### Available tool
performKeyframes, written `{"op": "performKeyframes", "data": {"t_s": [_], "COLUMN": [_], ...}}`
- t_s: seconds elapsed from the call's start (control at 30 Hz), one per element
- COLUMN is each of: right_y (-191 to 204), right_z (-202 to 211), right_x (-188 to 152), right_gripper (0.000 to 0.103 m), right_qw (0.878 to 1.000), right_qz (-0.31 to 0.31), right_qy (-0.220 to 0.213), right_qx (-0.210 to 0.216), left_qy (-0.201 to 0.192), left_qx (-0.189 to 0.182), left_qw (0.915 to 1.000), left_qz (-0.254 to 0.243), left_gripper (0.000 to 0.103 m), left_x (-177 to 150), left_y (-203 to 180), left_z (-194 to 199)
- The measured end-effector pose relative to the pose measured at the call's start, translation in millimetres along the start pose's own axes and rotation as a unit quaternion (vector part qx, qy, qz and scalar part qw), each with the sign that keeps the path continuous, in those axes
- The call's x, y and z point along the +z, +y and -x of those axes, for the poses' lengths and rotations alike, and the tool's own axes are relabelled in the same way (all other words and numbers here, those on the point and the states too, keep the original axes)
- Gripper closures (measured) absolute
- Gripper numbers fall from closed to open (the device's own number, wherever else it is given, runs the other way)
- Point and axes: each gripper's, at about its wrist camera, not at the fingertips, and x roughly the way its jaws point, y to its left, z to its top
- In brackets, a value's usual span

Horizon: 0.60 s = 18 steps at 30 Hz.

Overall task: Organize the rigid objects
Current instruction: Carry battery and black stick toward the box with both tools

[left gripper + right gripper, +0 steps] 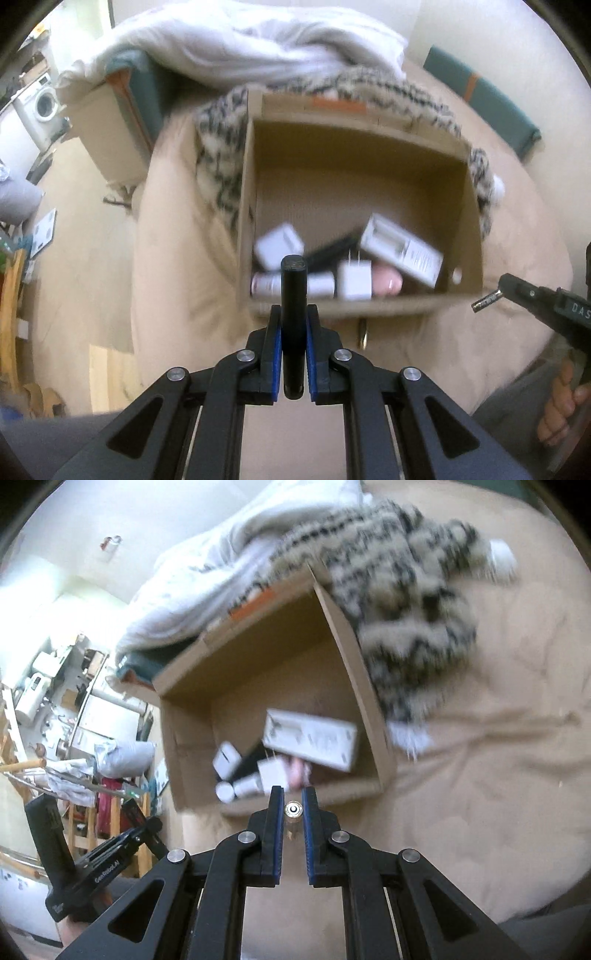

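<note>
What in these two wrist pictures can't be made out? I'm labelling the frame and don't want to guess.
- Printing on the long white carton in the brown cardboard box: motion blur, both views.
- Black flat item in the box: mostly covered by white items.
- Small metallic cylinder between the right gripper fingers: seen end-on, length hidden.
- Lower end of the black stick-shaped object: hidden within the left gripper.

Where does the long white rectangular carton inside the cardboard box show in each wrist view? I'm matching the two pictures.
Left wrist: the long white rectangular carton lies right of centre, tilted against the box's right wall.
Right wrist: it lies centre, just above the fingertips.
Shared landmark: the open brown cardboard box on the beige bedding.
</note>
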Motion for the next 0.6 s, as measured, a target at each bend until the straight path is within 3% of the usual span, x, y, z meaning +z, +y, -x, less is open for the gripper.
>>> {"op": "performKeyframes", "data": {"t_s": [0.23,0.43,0.53,0.6], "right_y": [15,18,24,23], "right_z": [-31,-64,-70,-74], "right_x": [23,16,15,15], "right_gripper": [0.092,0.092,0.092,0.092], "right_qw": [0.998,0.997,0.995,0.995], "right_qz": [0.05,0.063,0.083,0.077], "right_qy": [-0.023,-0.004,-0.003,0.002], "right_qx": [-0.023,-0.044,-0.057,-0.056], "left_qy": [-0.025,-0.019,0.004,-0.005], "left_qx": [0.009,0.016,-0.003,0.011], "left_qw": [0.999,0.998,0.9993,0.9985], "left_qz": [-0.035,-0.058,-0.038,-0.054], "left_gripper": [0.093,0.093,0.093,0.093], "left_x": [52,53,53,54], "left_y": [-21,-29,-25,-28], "left_z": [-6,-44,-58,-60]}}
